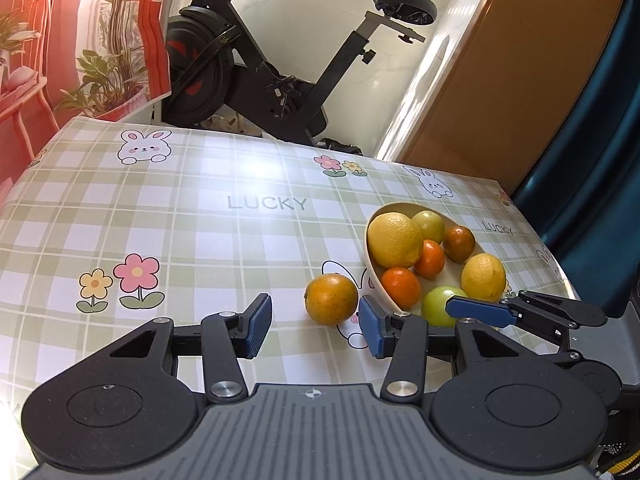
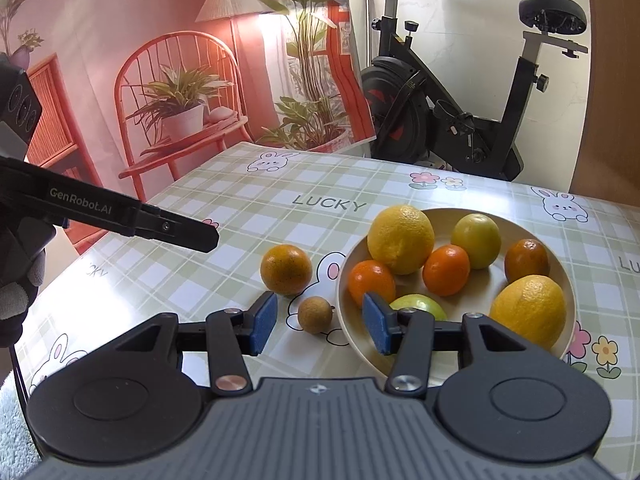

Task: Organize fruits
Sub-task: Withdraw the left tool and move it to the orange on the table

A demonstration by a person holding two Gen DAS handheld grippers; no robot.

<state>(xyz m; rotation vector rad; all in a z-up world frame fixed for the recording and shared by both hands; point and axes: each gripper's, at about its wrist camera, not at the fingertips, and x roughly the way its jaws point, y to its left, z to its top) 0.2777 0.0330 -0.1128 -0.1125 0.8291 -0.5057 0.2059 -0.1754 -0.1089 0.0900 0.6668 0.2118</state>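
Two fruits lie outside the bowl [image 2: 568,280]: orange [image 2: 286,269], small brown fruit [image 2: 315,315]

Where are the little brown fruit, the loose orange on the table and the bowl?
small brown fruit [image 2: 315,315], right wrist view, centre of its skin.
loose orange [image 2: 286,269], right wrist view, middle of its front.
bowl [image 2: 352,328], right wrist view, bare inner wall near left rim.

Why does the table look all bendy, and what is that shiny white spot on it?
Left wrist view: the fisheye lens curves the checked tablecloth and its straight lines, and the white patch above the word LUCKY is glare from bright light. Right wrist view: the same bending shows at the edges, the exercise bike leans, and the plate of fruit stays sharp.
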